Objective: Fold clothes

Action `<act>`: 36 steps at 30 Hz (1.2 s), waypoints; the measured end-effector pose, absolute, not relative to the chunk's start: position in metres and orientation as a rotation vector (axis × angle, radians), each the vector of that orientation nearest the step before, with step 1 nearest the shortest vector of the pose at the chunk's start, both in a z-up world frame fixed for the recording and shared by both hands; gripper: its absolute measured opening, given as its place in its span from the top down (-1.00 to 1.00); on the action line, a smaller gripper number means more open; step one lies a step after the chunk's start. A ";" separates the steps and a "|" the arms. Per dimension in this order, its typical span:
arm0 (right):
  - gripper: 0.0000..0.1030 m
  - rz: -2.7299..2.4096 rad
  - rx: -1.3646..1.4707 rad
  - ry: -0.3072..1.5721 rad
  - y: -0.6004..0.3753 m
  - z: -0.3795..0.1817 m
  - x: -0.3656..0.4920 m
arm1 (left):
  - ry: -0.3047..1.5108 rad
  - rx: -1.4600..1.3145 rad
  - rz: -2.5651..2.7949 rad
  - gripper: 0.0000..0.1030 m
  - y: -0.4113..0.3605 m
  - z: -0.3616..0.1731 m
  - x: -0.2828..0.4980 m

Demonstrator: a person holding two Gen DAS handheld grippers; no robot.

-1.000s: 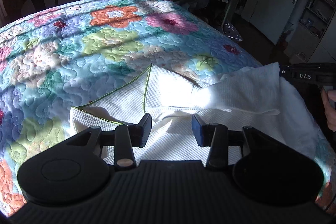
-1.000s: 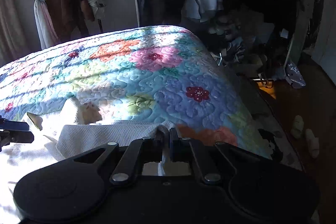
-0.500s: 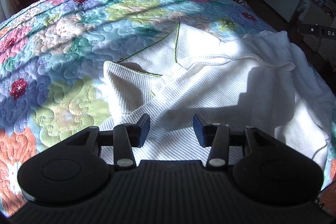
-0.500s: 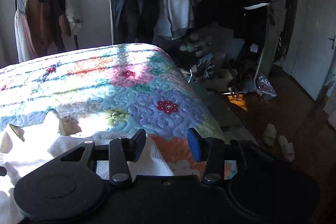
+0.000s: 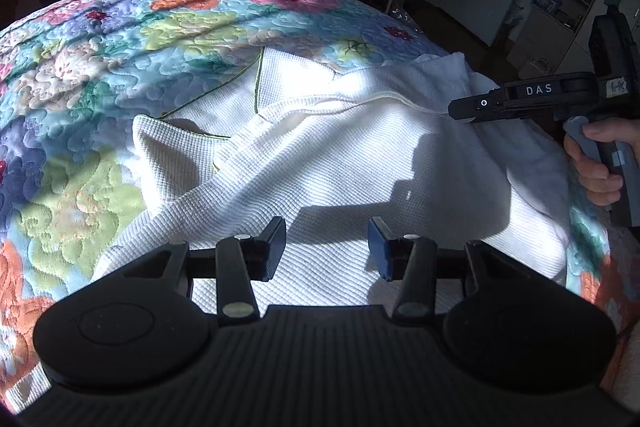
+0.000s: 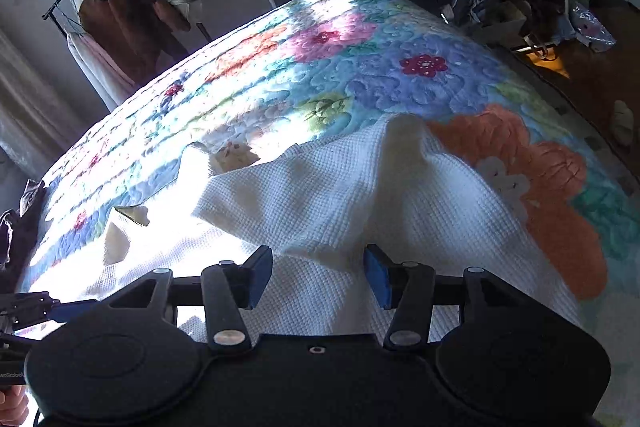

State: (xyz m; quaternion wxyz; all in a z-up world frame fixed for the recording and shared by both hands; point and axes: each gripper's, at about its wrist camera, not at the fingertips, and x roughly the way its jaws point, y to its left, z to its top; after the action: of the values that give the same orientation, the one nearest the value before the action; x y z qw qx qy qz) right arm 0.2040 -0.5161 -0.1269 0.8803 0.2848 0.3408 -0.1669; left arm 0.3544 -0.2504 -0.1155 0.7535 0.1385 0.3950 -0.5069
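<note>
Right hand-held gripper (image 6: 318, 277) has let go its fold, jaws now apart and empty; left hand-held gripper (image 5: 327, 247) hovers part-open, empty; white garment (image 5: 340, 163) lies half-folded near the bed's (image 5: 80, 75) front edge; next fold due

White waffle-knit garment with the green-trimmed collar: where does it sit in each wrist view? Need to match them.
Left wrist view: white waffle-knit garment fills centre, green-trimmed collar at upper left of it, reaching under the camera's own fingers.
Right wrist view: the garment fills lower centre and left, with a peaked fold at its top edge.
Shared landmark: floral quilted bedspread beneath it.
</note>
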 end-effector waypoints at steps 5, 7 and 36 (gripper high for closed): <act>0.87 -0.360 0.533 0.642 -0.519 -0.121 0.213 | 0.810 0.369 -1.093 0.19 -0.276 -0.119 0.354; 0.87 -0.355 0.501 0.584 -0.520 -0.108 0.216 | 0.782 0.409 -1.083 0.19 -0.289 -0.119 0.352; 0.04 -0.378 0.471 0.794 -0.507 -0.120 0.271 | 0.703 0.479 -1.054 0.21 -0.307 -0.129 0.357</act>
State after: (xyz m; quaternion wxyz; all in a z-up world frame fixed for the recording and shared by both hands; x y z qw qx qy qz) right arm 0.2709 -0.5068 -0.1202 0.8782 0.2260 0.3807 -0.1810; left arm 0.3566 -0.3068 -0.1291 0.7794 0.2214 0.3251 -0.4877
